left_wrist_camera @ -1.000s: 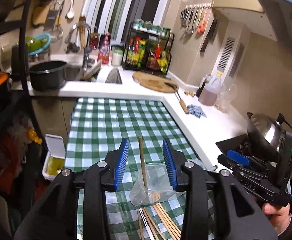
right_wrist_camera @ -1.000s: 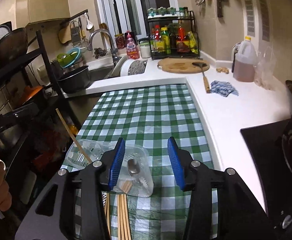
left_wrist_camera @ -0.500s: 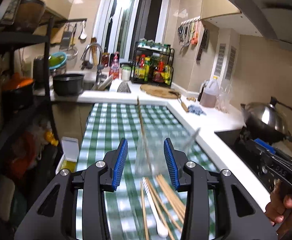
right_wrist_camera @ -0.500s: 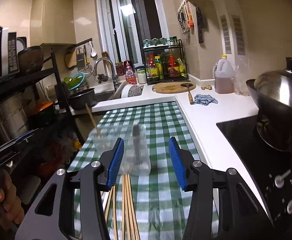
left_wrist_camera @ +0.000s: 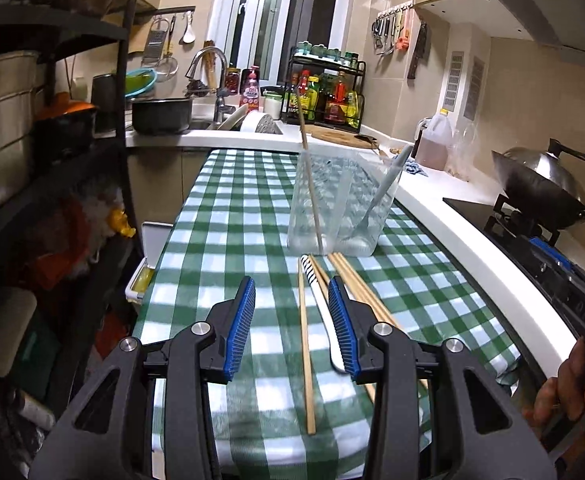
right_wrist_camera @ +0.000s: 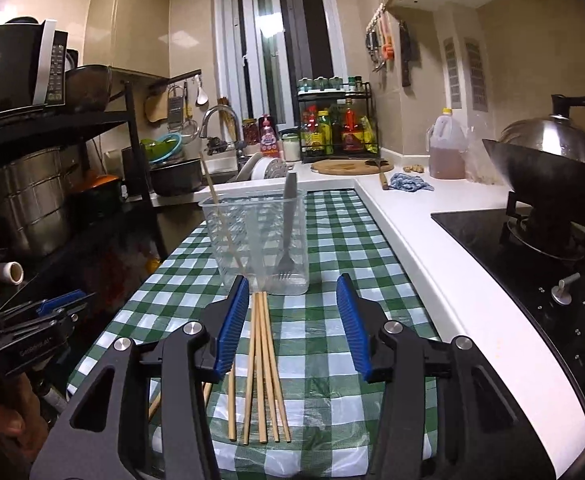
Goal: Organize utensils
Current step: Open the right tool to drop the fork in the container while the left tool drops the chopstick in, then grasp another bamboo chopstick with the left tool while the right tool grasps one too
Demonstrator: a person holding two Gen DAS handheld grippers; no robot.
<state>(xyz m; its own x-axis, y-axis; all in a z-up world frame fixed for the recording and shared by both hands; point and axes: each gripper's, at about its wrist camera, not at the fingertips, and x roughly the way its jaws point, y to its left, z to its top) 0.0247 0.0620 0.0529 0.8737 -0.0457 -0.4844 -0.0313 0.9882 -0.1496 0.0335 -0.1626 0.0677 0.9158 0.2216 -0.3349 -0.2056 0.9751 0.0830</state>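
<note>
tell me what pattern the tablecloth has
Green and white checks on the tablecloth, clearest in the right wrist view.

Warm, dim indoor light; a ceiling lamp glares in the dark tall window panes (right_wrist_camera: 268, 36). Fisheye bending curves the edges. The black metal shelving (left_wrist_camera: 52, 160) lies in shadow; focus sharp.

- The left wrist view looked forward between its own two blue-padded fingers (left_wrist_camera: 244, 330), tilted down along a green checked tablecloth (left_wrist_camera: 228, 216) toward the far window.
- The right wrist view faced the same way, from slightly further right, perhaps a little nearer the stove.
- Both views shared a clear plastic container (left_wrist_camera: 342, 204) (right_wrist_camera: 258, 240) close ahead, with loose chopsticks (left_wrist_camera: 306, 356) (right_wrist_camera: 262, 368) below.
</note>
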